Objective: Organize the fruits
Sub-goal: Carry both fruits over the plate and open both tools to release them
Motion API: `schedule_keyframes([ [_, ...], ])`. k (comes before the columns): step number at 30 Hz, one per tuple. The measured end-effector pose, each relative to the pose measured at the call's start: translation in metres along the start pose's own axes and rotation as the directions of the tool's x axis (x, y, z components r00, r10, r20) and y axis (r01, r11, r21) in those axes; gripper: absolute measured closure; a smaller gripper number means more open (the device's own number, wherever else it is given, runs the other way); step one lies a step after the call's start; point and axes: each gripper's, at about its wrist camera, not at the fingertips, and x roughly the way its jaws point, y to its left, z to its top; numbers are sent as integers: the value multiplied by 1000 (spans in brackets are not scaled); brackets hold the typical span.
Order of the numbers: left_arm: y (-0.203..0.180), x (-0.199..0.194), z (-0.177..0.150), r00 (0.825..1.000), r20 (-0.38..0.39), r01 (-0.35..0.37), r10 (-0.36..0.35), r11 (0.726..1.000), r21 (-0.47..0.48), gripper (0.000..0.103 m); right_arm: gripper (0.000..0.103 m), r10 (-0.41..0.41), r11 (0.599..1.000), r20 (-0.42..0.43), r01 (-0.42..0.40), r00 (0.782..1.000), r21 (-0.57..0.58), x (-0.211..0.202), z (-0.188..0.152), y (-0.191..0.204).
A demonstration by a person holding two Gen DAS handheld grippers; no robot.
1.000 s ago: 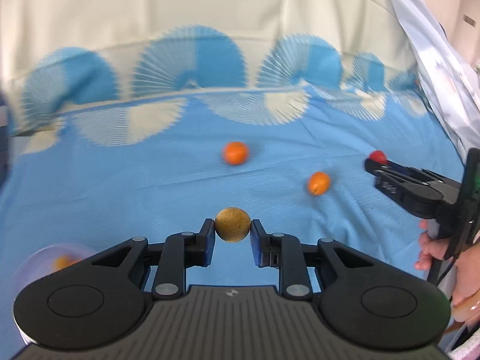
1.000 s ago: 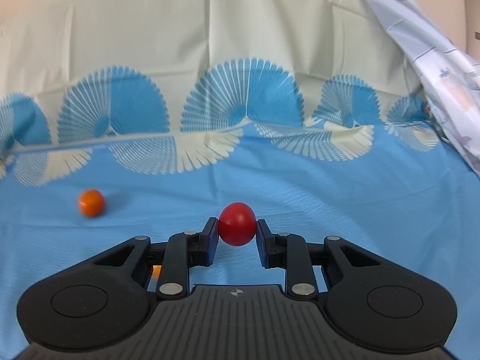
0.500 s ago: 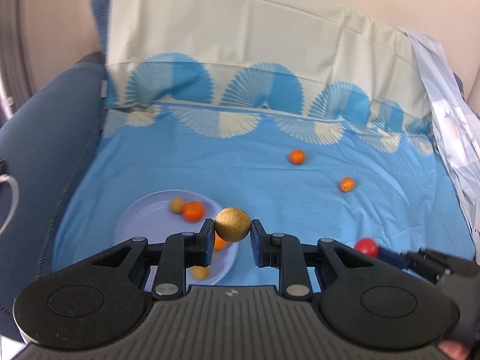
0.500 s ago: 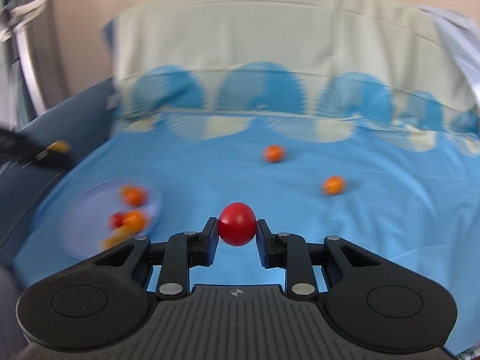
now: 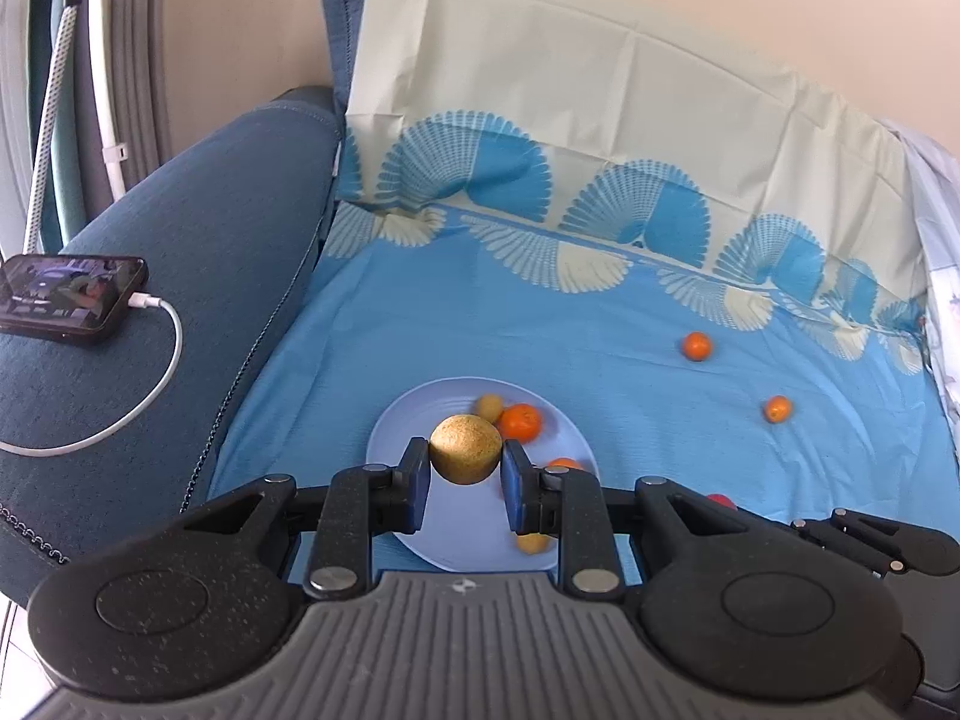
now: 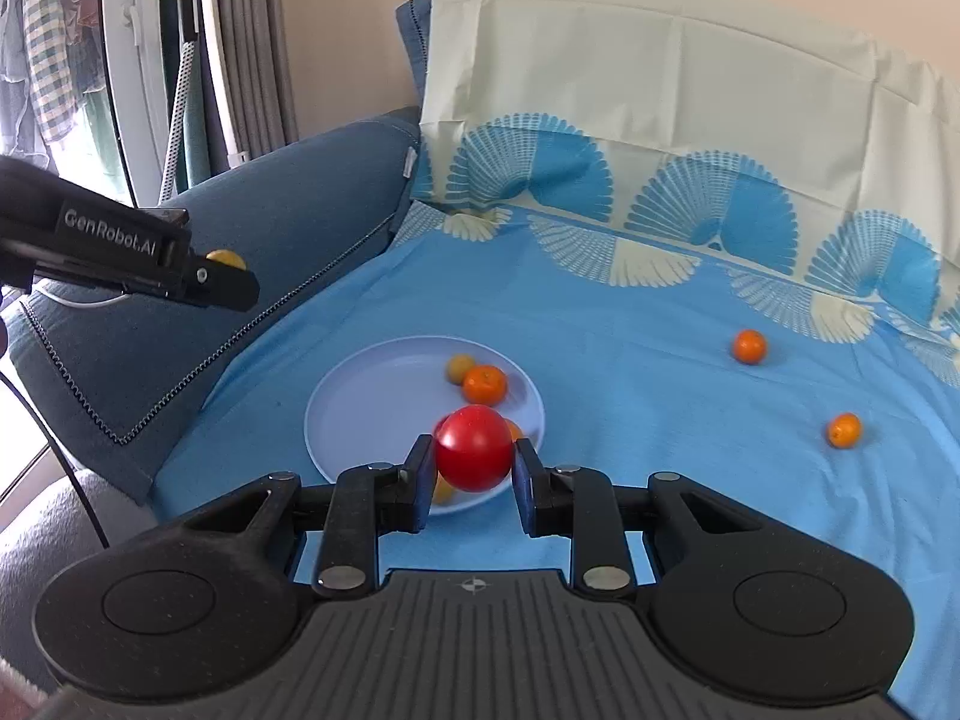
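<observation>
My left gripper point(image 5: 465, 468) is shut on a yellow-brown round fruit point(image 5: 465, 449) and holds it above the pale blue plate point(image 5: 408, 426). My right gripper point(image 6: 474, 468) is shut on a red tomato point(image 6: 474, 447), above the near edge of the same plate point(image 6: 360, 402). The plate holds an orange point(image 6: 485, 384), a small yellow fruit point(image 6: 459, 367) and other fruit partly hidden behind the grippers. Two oranges lie loose on the blue cloth to the right, one farther back point(image 6: 749, 346) and one nearer point(image 6: 843, 429). The left gripper point(image 6: 222, 279) also shows in the right wrist view at upper left.
The blue patterned cloth point(image 5: 540, 324) covers a sofa seat and backrest. The dark blue armrest point(image 5: 180, 252) stands left of the plate, with a phone point(image 5: 72, 297) and white charging cable point(image 5: 162, 372) on it. A crumpled pale sheet point(image 5: 942, 276) lies at the right edge.
Both grippers have swung left and pulled back, from near the loose oranges to over the plate. Each still holds its fruit.
</observation>
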Motion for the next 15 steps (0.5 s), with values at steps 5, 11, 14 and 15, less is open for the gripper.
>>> schedule_keyframes([
  [5,4,25,7,1000,-19,-8,8,1000,-6,75,75,1,999,-4,-2,1000,-34,25,9,6],
  [11,9,62,13,998,-57,-19,18,1000,-17,75,75,23,997,-23,-25,999,-76,57,13,15],
  [14,11,78,15,997,-68,-26,25,1000,-13,75,75,34,997,-38,-37,999,-73,71,14,16],
  [15,11,83,15,997,-72,-31,30,999,-11,75,75,37,997,-42,-40,998,-72,77,14,15],
])
